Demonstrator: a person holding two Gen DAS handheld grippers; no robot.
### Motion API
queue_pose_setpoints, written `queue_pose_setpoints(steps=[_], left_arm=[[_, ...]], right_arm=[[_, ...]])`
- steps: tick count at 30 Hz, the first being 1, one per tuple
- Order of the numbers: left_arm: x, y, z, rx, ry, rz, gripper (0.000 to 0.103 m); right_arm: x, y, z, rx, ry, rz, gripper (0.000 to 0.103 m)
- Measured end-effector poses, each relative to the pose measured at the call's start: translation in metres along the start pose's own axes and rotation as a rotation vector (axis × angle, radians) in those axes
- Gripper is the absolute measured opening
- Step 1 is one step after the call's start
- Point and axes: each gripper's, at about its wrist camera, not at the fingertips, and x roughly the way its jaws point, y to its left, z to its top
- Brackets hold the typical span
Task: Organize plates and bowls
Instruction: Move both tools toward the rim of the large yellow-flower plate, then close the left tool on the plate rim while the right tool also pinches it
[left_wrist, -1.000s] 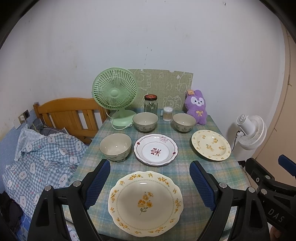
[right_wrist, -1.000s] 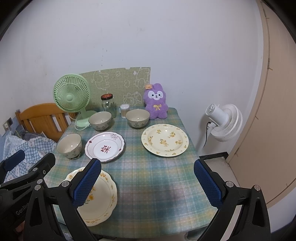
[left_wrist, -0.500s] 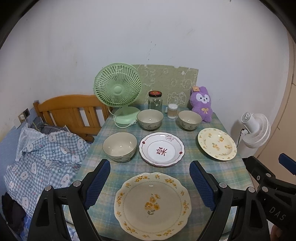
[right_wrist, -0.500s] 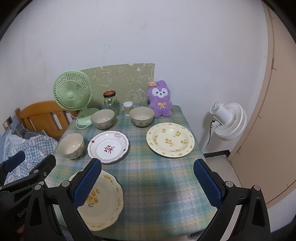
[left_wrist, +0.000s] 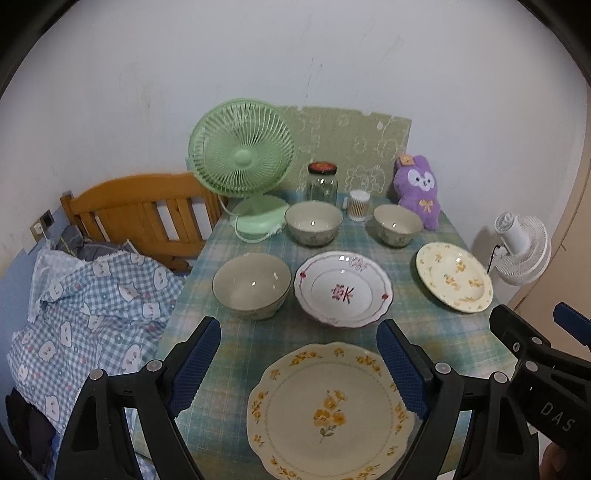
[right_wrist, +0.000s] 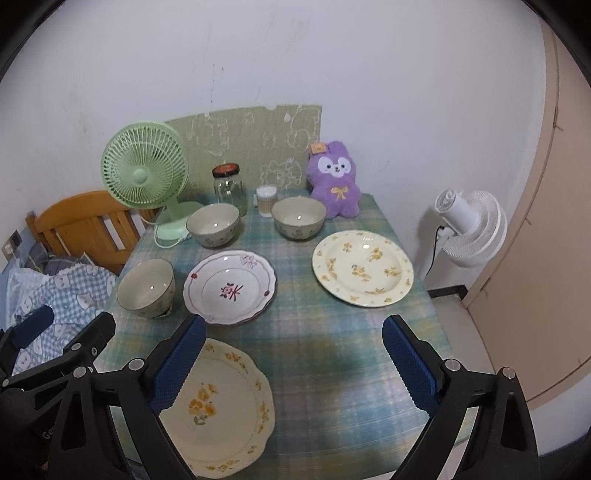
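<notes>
Where bowls (left_wrist: 251, 286) stand, green fan (left_wrist: 242, 149) behind

Soft, even indoor light fills both my views. Small glints sit inside the bowl (left_wrist: 251, 285) left of the red-patterned plate (left_wrist: 343, 290). Fisheye bending curves the edges; black corners frame everything.

Three plates (left_wrist: 330, 411) (left_wrist: 343, 289) (left_wrist: 454, 277), three bowls (left_wrist: 252, 285) (left_wrist: 314, 223) (left_wrist: 398, 225), two fans (left_wrist: 243, 155) (left_wrist: 521, 249), one glass jar (left_wrist: 322, 184), one cotton-swab tub (left_wrist: 359, 205), one purple plush bunny (left_wrist: 419, 192).
</notes>
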Motion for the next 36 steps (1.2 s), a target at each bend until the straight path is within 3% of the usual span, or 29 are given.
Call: queue_pose_setpoints(steps=[12,24,36], left_arm=[[0.067,0.016,-0.028,-0.009,0.145,0.007,0.083],[0.118,0.029,-0.061,0.031,0.233,0.053,0.077],[0.153,0.03,-0.093,0.046,0.37,0.013,0.067]], right_arm=[[0.064,0.028,-0.026,-0.03,0.111,-0.06,0.094],[0.124,0.048,-0.064,-0.023,0.23,-0.039,0.092],[0.164,0.056,-0.104,-0.021,0.38,-0.053,0.083]])
